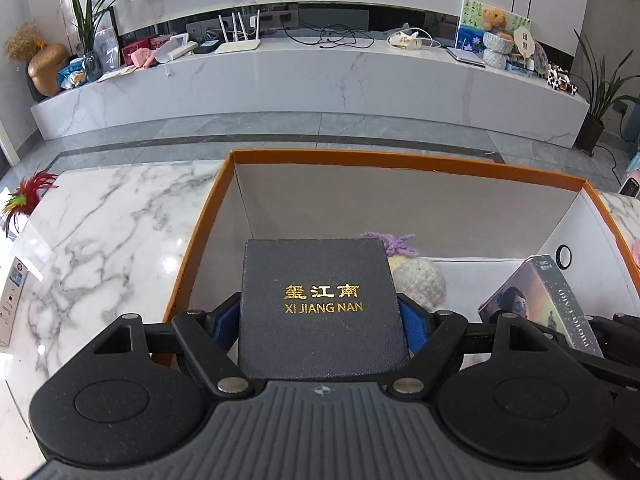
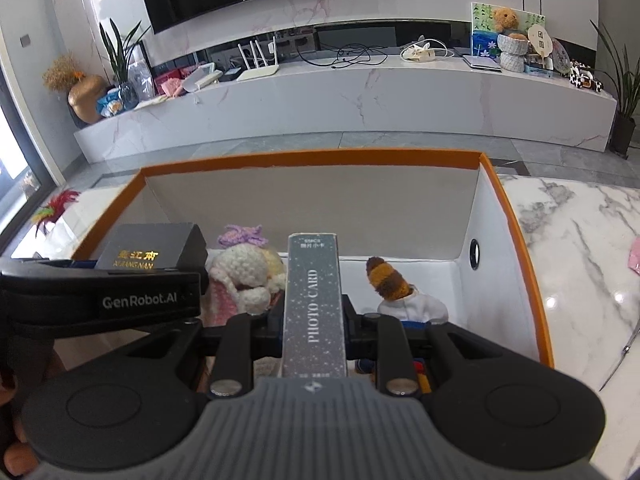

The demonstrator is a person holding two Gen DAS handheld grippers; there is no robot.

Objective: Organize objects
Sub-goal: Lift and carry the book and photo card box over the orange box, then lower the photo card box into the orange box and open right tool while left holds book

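We are well into the sorting, judging by what already lies in the orange-rimmed box on the marble table; a crocheted doll with purple yarn hair rests on the box floor, and a small figure in a brown striped knit hat lies near the right wall, so at least two things look put away; both of our hands carry a further item over the box at once

Our left claw is clenched on the black case lettered XI JIANG NAN, its blue pads pressing the case's two sides; the case hangs above the left part of the box interior, beside the crocheted doll, and we cannot tell whether its underside touches the floor yet; our right claw is clamped tight on the narrow edge of the PHOTO CARD box, which stands on edge between the doll and the hatted figure, also inside the box walls

What is left, as we judge it: set both items down and let go; outside the box a feathered thing lies on the table at the far left, a white packet sits at the left edge, and something pink shows at the right, so more may need collecting
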